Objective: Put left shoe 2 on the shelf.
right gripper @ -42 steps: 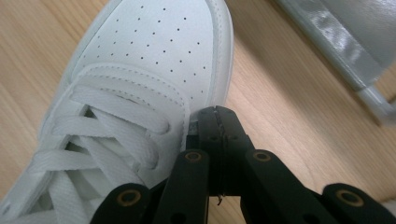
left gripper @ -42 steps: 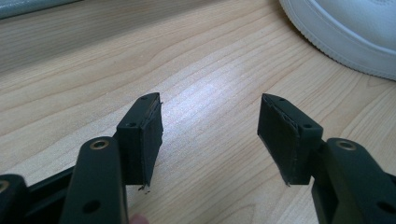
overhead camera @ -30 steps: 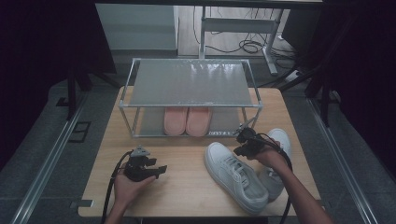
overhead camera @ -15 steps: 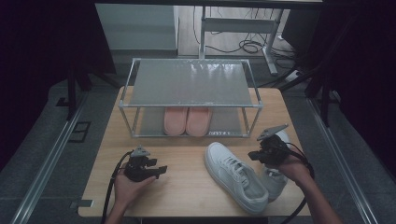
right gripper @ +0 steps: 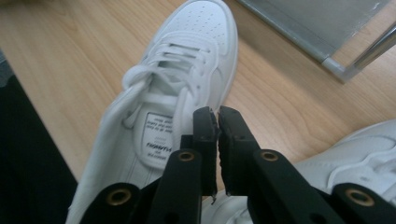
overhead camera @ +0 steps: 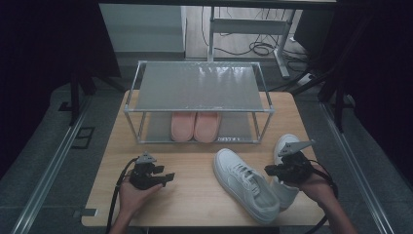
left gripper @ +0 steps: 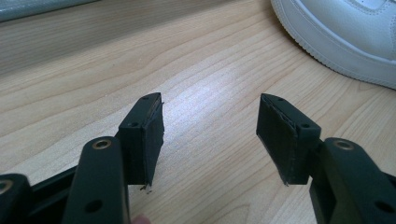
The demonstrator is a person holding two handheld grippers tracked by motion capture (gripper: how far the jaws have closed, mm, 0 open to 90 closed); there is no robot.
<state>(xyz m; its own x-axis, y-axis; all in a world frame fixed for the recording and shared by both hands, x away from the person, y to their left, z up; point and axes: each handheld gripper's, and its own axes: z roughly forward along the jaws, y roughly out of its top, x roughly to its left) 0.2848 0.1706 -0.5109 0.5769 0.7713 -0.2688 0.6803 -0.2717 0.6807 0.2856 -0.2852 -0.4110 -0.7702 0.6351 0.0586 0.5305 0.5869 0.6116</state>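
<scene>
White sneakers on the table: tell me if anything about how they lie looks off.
Yes. The two white sneakers are not paired neatly like the pink shoes in the rack: they lie at different angles and meet at the heel ends, near the table's front edge.

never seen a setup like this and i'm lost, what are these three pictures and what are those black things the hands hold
A person sits at a wooden table and holds a hand tool in each hand: a two-jaw gripper that pinches things.

The wide picture comes from a camera above the table. The left gripper and right gripper show there. The other two pictures come from small cameras riding on each gripper, looking along its black jaws.

On the table lie two white sneakers and a low metal shoe rack with pink slippers on its lower shelf.

Nothing is held. The left gripper is wide open over bare wood. The right gripper hovers above a sneaker, its jaws a narrow slit apart, just starting to open.
</scene>
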